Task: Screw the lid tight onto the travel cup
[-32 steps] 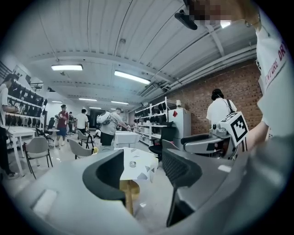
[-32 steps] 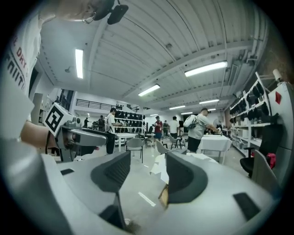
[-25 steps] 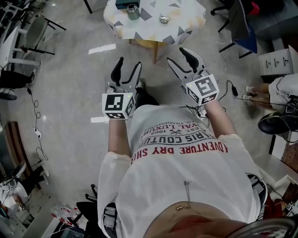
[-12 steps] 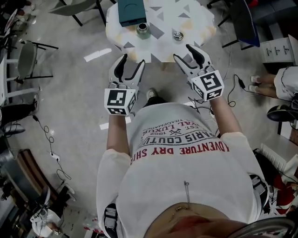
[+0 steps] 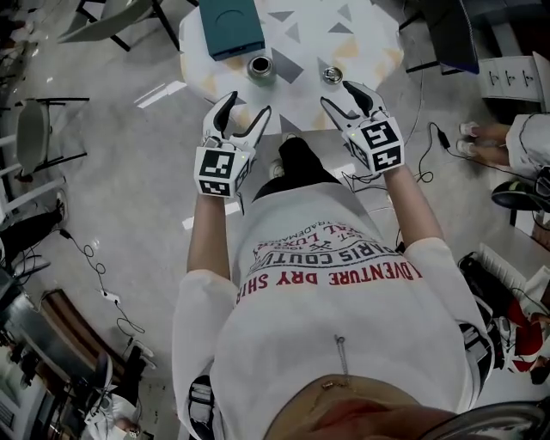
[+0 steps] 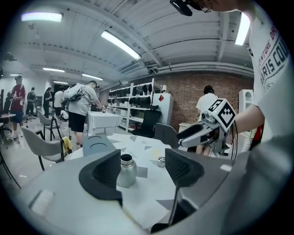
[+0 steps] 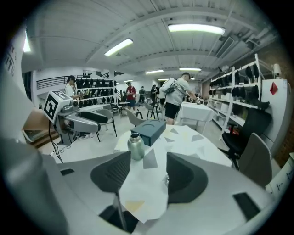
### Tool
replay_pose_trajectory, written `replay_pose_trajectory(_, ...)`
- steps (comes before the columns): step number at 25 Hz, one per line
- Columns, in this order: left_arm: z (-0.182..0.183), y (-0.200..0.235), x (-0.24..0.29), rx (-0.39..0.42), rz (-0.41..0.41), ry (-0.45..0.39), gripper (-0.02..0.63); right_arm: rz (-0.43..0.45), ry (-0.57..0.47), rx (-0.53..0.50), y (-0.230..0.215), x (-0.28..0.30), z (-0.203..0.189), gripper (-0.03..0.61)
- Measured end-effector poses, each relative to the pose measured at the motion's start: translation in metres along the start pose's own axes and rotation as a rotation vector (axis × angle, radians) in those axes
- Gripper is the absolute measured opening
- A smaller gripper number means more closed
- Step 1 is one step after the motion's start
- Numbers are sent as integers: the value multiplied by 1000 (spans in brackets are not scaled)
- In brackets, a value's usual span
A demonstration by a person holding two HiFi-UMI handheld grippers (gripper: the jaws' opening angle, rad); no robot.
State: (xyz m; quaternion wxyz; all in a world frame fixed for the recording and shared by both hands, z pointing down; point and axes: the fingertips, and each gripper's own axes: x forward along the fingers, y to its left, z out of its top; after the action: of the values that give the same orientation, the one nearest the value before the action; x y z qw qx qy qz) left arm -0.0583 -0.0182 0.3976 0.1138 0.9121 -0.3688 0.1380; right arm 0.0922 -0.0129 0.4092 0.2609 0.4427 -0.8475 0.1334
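The steel travel cup point(image 5: 260, 66) stands open-topped on the round table point(image 5: 371, 39), with its small metal lid point(image 5: 332, 75) lying apart to the right. My left gripper point(image 5: 245, 110) hovers at the table's near edge, short of the cup point(image 6: 126, 170). Its jaws have just been opening and nothing is between them. My right gripper point(image 5: 342, 96) is open and empty, just short of the lid. In the right gripper view the cup point(image 7: 136, 146) shows over the left jaw, while the lid point(image 7: 167, 177) is mostly hidden by the right jaw.
A teal box point(image 5: 234, 26) lies on the table behind the cup. Chairs point(image 5: 39, 129) and cables point(image 5: 82, 249) are on the floor to the left, another person's feet point(image 5: 481, 133) to the right. Several people and shelves point(image 7: 239, 101) fill the room beyond.
Both grippers have moved forward to the table's near edge. The table, cup and lid now lie closer below me. The left jaws stand a little wider.
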Motion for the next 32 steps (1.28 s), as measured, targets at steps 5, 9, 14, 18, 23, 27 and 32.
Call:
replay_pose_trajectory(5,-41,19,43,13,-41,87,323,17,134,34,-35,44,-34,220)
replay_pose_trajectory(9,-69,32,72,24,-41,129,382,49,254,-11,-52,73,-64,233)
replay_pose_trajectory(14,-92,44,101,35,-51,151,405,97,387,-50,-64,98,-98,244)
replay_pose_trajectory(18,-99,47,118,30,-80,156,405,116,441,-67,-72,108,-113,245)
replay_pose_trajectory(23,-100,50,136,45,-100,156,405,150,466,-77,-78,118,-120,245)
replay_pose_trajectory(27,-102,55,144,58,-83,169,405,180,494,-98,-77,124,-128,244)
replay_pose_trajectory(32,-107,57,150,74,-80,157,390,200,493,-118,-78,124,-130,244)
